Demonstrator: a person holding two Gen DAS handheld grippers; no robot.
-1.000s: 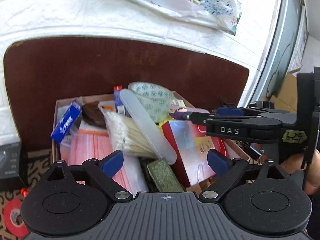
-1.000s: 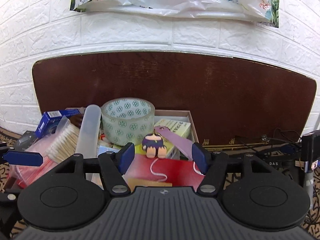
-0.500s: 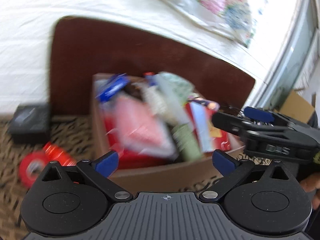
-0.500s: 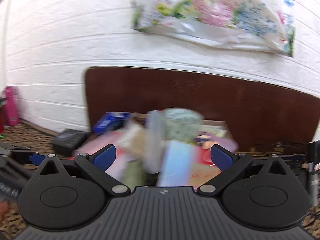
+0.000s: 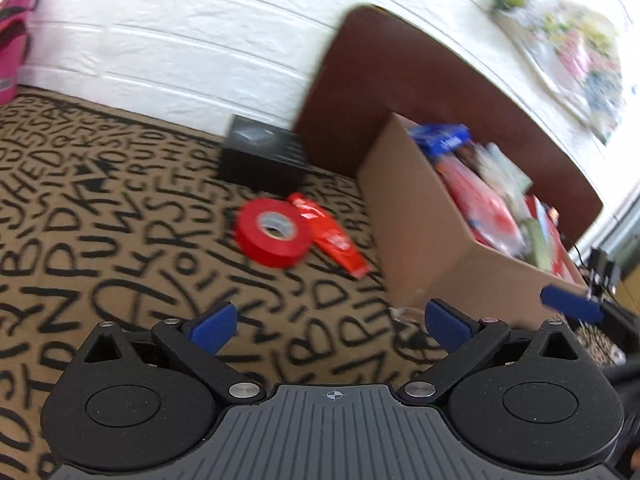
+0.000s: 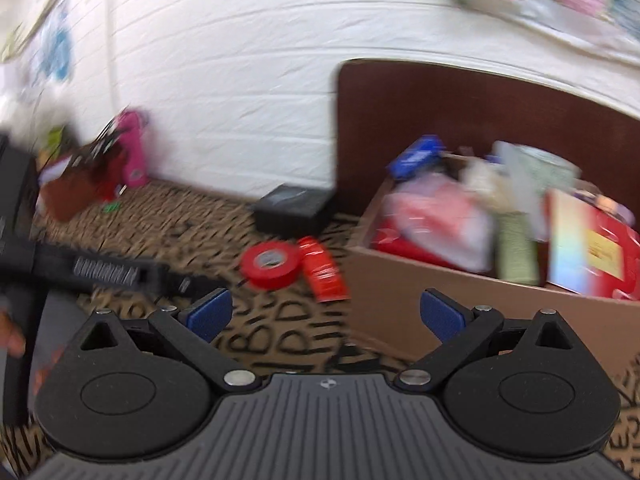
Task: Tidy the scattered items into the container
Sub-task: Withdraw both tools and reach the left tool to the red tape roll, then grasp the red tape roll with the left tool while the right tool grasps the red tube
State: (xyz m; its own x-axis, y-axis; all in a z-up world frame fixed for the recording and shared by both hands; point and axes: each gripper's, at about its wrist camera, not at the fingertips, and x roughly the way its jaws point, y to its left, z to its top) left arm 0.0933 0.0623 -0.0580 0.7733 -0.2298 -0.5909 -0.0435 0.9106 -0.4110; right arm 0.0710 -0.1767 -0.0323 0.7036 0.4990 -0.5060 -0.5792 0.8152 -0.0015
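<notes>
A cardboard box (image 5: pixel 416 216) (image 6: pixel 400 284) full of packets stands on the right against a brown board. A red tape roll (image 5: pixel 272 232) (image 6: pixel 270 264) lies on the patterned cloth left of the box, with a red packet (image 5: pixel 332 236) (image 6: pixel 324 276) beside it. A black box (image 5: pixel 260 160) (image 6: pixel 292 208) sits behind them by the wall. My left gripper (image 5: pixel 332 324) is open and empty, low over the cloth in front of the tape. My right gripper (image 6: pixel 326 312) is open and empty, facing the tape and the box's left corner.
A white brick wall runs behind. A pink object (image 5: pixel 12 40) (image 6: pixel 134 152) and clutter (image 6: pixel 76 184) lie at the far left. A floral plastic bag (image 5: pixel 568 52) hangs above the board. The lettered cloth (image 5: pixel 100 220) covers the surface.
Both grippers have pulled back from over the box and swung left. The right gripper has opened wider. The tape roll, red packet and black box now show in both views.
</notes>
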